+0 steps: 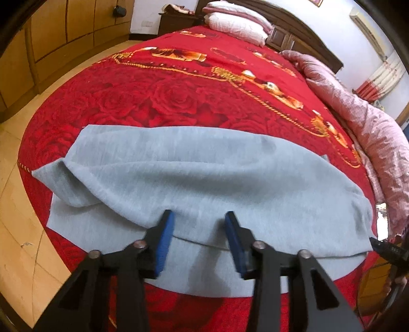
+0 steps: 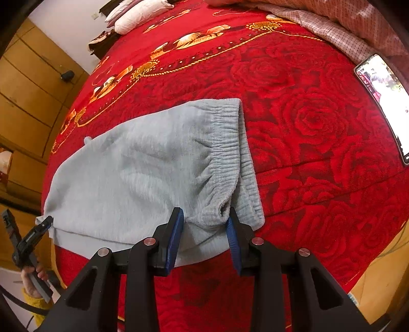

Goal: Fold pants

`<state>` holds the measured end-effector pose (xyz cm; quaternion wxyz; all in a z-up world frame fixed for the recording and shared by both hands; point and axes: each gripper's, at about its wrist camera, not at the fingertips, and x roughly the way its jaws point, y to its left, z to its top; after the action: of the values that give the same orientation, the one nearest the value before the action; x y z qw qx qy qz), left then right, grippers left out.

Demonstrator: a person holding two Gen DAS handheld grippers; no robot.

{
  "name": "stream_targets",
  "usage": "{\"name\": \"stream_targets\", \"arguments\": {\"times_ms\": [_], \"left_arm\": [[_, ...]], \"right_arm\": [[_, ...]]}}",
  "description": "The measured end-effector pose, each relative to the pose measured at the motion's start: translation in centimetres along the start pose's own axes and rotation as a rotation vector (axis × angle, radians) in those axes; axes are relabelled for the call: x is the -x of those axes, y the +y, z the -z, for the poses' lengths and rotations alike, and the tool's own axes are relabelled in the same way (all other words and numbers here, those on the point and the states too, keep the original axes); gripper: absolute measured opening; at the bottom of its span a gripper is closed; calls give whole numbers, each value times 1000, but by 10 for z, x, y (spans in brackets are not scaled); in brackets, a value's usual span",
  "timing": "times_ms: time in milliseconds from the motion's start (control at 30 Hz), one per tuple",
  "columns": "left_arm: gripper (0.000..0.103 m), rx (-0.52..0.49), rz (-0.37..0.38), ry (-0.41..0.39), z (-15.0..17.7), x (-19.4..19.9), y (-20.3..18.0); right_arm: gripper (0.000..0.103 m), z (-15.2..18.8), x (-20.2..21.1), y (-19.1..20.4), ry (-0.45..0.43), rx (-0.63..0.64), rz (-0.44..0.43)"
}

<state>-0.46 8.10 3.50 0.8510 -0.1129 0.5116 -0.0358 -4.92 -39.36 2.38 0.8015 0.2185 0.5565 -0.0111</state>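
Light grey pants [image 1: 204,173] lie folded lengthwise across the red rose bedspread [image 1: 166,97]. My left gripper [image 1: 199,224] is open, its blue pads [image 1: 166,229] spread just over the pants' near edge, with nothing clamped. In the right wrist view the elastic waistband [image 2: 230,153] points to the right. My right gripper [image 2: 205,217] stands open over the waistband's near corner, a bulge of fabric lying between the fingers. The left gripper [image 2: 44,223] shows at the pants' left end, held by a hand [image 2: 33,275] in a yellow sleeve. The right gripper's tip [image 1: 378,242] peeks in at the right edge.
A phone [image 2: 381,102] with a lit screen lies on the bedspread to the right of the waistband. A pink quilt [image 1: 370,122] runs along the bed's far side, and white pillows [image 1: 235,23] sit at the headboard. Wooden floor [image 1: 20,204] and cabinets [image 1: 64,33] lie to the left.
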Motion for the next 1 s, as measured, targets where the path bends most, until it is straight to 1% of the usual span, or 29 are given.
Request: {"name": "stream_targets", "arguments": {"times_ms": [33, 67, 100, 167, 200, 400, 433, 533, 600, 633, 700, 833, 967, 1000], "left_arm": [[35, 0, -3, 3, -2, -2, 0], [30, 4, -4, 2, -3, -3, 1], [22, 8, -6, -4, -3, -3, 1], [12, 10, 4, -10, -3, -2, 0], [11, 9, 15, -9, -3, 0, 0], [11, -2, 99, 20, 11, 19, -5], [12, 4, 101, 27, 12, 19, -6], [13, 50, 112, 62, 16, 10, -2], [14, 106, 142, 81, 18, 1, 3], [14, 134, 159, 74, 18, -1, 7], [14, 155, 181, 50, 15, 0, 10], [14, 164, 188, 3, 10, 3, 10], [23, 168, 196, 7, 10, 2, 6], [24, 163, 193, 17, 10, 2, 4]], "right_arm": [[34, 0, 0, 0, -2, 2, -2], [34, 0, 0, -1, -4, 4, -4], [34, 0, 0, -1, -6, 6, -6], [34, 1, 1, -3, -11, 3, -13], [34, 0, 2, -3, -14, 4, -15], [34, 3, 7, -1, -27, 30, -10], [34, 3, 7, -2, -27, 29, -11], [34, 4, 7, -2, -30, 27, -13], [34, 5, 7, -1, -31, 33, -12], [34, 5, 7, -1, -32, 37, -11], [34, 6, 7, -1, -32, 40, -10], [34, 5, 7, 0, -35, 38, -8], [34, 5, 7, 1, -38, 43, -6], [34, 5, 7, 1, -36, 39, -6]]}}
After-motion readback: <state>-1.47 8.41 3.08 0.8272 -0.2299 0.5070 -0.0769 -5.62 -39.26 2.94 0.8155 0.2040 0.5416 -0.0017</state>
